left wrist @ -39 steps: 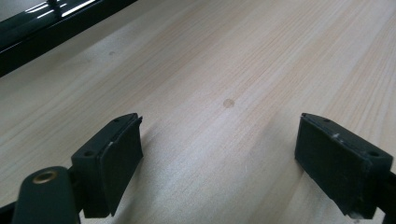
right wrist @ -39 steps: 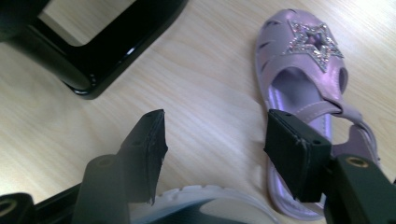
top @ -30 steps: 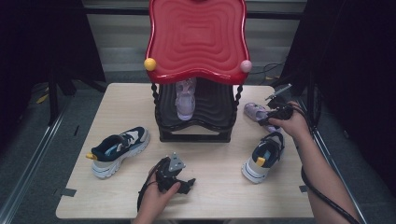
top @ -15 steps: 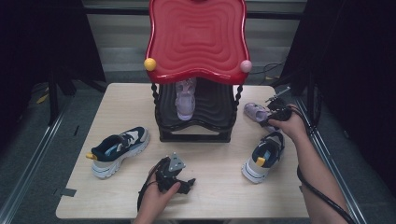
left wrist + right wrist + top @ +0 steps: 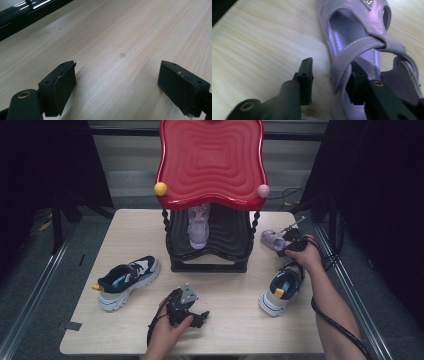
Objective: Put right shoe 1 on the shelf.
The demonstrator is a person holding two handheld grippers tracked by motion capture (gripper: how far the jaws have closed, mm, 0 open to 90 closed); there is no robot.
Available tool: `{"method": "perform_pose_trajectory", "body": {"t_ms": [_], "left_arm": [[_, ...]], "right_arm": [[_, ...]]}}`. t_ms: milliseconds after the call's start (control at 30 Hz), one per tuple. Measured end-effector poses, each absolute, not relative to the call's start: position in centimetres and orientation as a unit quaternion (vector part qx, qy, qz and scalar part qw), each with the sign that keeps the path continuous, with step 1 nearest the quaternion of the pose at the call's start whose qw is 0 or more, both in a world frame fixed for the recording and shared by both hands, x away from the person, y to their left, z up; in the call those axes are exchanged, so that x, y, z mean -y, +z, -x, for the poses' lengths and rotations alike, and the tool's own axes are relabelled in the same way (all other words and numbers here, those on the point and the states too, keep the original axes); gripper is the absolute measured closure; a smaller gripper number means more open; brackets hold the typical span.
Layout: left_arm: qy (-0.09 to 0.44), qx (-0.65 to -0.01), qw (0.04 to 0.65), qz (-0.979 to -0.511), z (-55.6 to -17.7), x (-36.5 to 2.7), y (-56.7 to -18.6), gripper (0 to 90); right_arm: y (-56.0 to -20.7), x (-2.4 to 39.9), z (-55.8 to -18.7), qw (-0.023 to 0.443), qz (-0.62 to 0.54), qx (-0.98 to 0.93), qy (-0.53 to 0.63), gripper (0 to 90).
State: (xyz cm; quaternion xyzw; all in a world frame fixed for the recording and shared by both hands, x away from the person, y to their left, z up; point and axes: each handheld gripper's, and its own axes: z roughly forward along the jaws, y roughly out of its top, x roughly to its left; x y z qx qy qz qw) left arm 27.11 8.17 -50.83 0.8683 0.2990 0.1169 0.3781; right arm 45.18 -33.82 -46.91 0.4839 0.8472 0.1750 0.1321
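We find the shoe rack point(image 5: 210, 247) standing at the middle of the table point(image 5: 125, 225), toward its far edge, with one sandal point(image 5: 198, 227) upright on the rack's lower shelf, under its top. To the right of the rack a second sandal point(image 5: 273, 240) lies on the table, and the right gripper point(image 5: 329, 80) straddles its side wall, one jaw inside it and one outside, having just been closing; nearer us on that side lies a sneaker point(image 5: 281, 289). Left of the rack and nearer us lies another sneaker point(image 5: 126, 279), while in front of the rack the left gripper point(image 5: 186, 307) rests near the table's near edge, jaws wide apart over bare tabletop.
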Motion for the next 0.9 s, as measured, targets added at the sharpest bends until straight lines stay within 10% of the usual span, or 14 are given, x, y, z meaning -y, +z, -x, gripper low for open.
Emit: {"method": "perform_pose_trajectory", "body": {"t_ms": [233,900], "left_arm": [[0.116,-0.299,0.379,-0.868,-27.1,-8.2,-50.8,14.4],[0.118,-0.294,0.374,-0.872,-27.1,-8.2,-50.8,14.4]], "right_arm": [[-46.3,33.8,-45.0,0.162,-0.485,-0.842,0.171,82.9],[-40.1,34.5,-41.3,0.206,-0.464,-0.828,0.239,85.1]]}}
